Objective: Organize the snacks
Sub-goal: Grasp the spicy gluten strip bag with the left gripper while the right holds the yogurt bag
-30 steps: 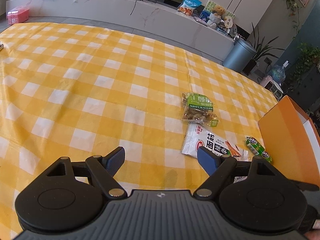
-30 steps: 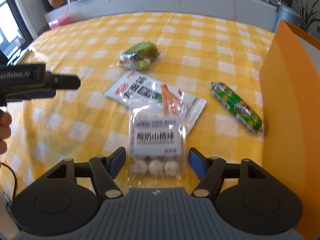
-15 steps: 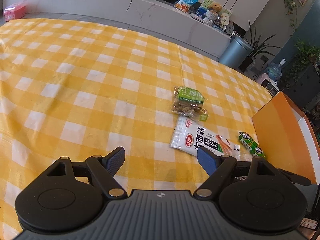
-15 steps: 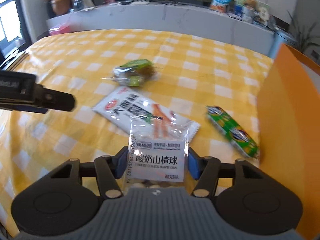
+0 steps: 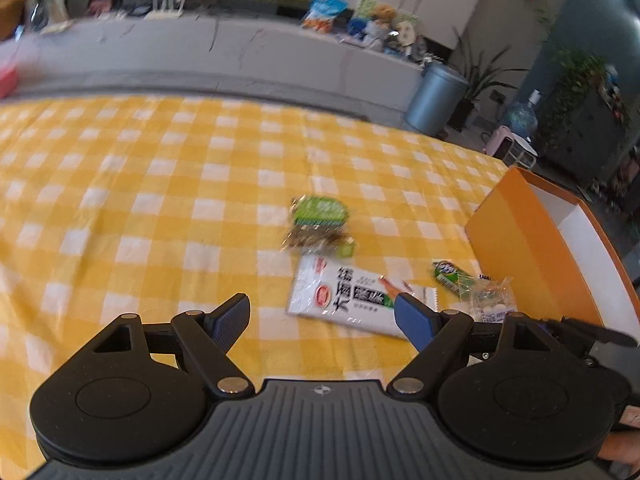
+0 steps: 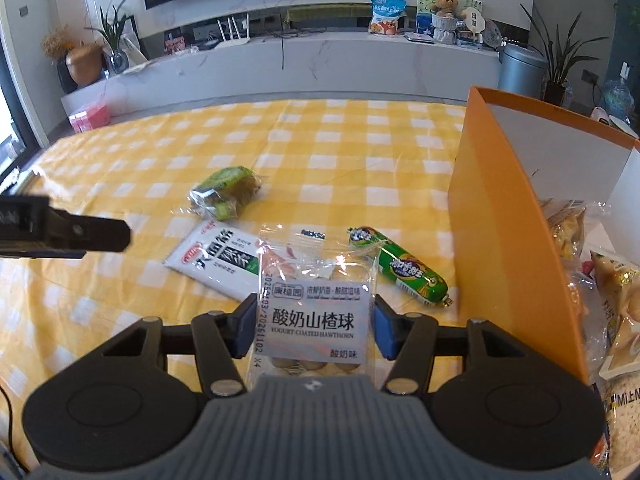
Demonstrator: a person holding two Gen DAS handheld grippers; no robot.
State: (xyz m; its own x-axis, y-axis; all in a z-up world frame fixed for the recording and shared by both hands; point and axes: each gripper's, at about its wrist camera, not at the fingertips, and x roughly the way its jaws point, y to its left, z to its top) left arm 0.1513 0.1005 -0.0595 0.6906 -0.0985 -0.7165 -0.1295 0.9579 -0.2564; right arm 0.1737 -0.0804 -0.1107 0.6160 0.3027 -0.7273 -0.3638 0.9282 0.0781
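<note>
My right gripper is shut on a clear pack of yogurt-coated hawthorn balls, held off the yellow checked cloth; the same pack shows at the right edge of the left wrist view. On the cloth lie a white noodle-snack pack, a green sausage and a green-labelled bag. The orange box stands open just right of the held pack. My left gripper hangs open above the cloth, nothing between its fingers, with the white pack just beyond its right finger.
Several snack bags lie inside the orange box. The left gripper's side juts in from the left of the right wrist view. Beyond the table run a long grey counter and a grey bin.
The right jaws closed on the hawthorn pack and lifted it off the cloth. Both hands rose, so the snacks look further away. The left gripper stayed open.
</note>
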